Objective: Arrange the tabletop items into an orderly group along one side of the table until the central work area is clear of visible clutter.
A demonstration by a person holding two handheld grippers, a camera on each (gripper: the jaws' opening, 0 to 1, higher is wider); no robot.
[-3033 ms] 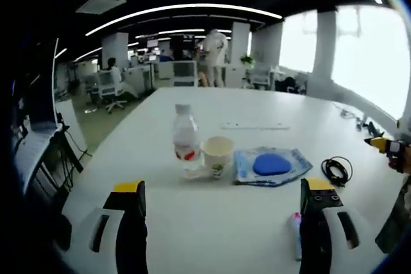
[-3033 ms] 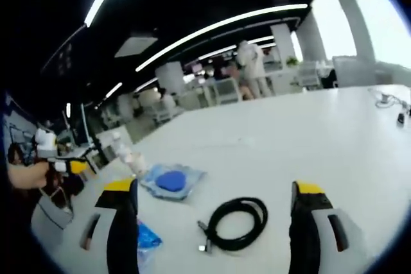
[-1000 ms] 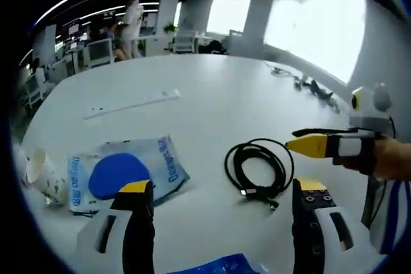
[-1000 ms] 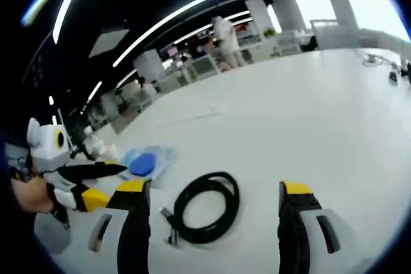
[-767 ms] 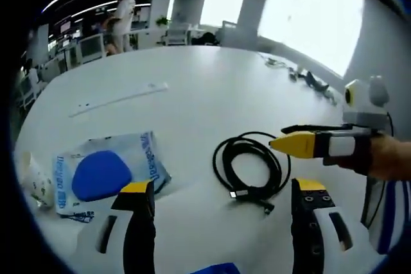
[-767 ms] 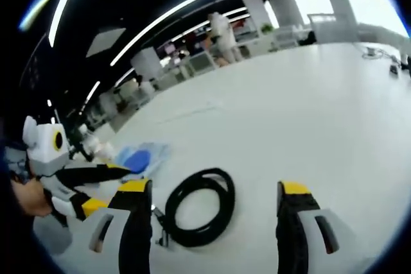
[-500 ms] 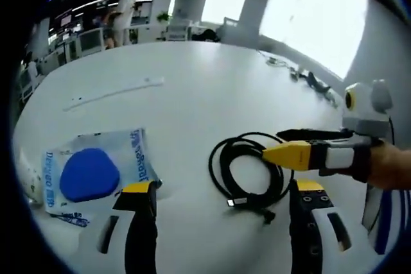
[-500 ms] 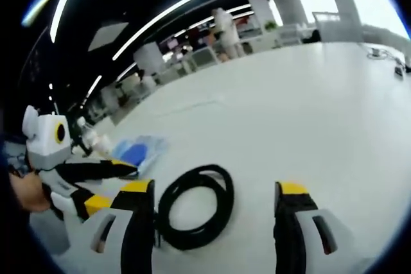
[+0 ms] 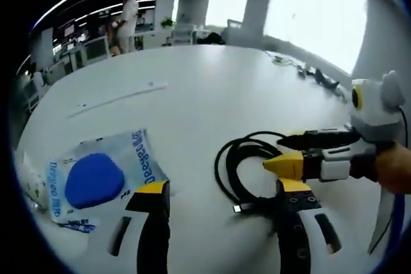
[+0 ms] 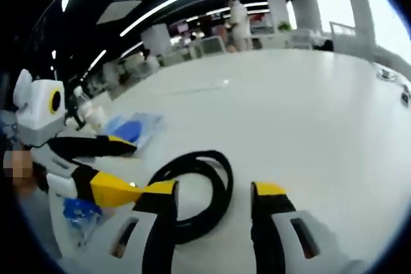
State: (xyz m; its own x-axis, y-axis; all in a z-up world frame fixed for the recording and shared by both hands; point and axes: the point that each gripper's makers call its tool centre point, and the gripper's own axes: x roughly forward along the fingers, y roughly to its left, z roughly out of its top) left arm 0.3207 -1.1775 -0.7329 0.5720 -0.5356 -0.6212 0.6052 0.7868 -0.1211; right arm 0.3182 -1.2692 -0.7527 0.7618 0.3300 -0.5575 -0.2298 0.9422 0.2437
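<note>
Black rubbery cable coil [image 10: 192,194] lies on the table [image 10: 308,113], near the blue pouch [image 9: 96,174]. Right gripper [image 10: 212,192] straddles one loop, jaws apart. Left gripper [image 9: 221,190] likewise gapes, empty. Probably light and floppy; pinch bundled strands.

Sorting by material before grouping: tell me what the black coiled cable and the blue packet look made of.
Black coiled cable: looks like rubber or plastic sheathing, matte with a faint sheen, bending in smooth loops. Blue packet: probably thin glossy plastic film, since it is translucent, printed and wrinkled.
</note>
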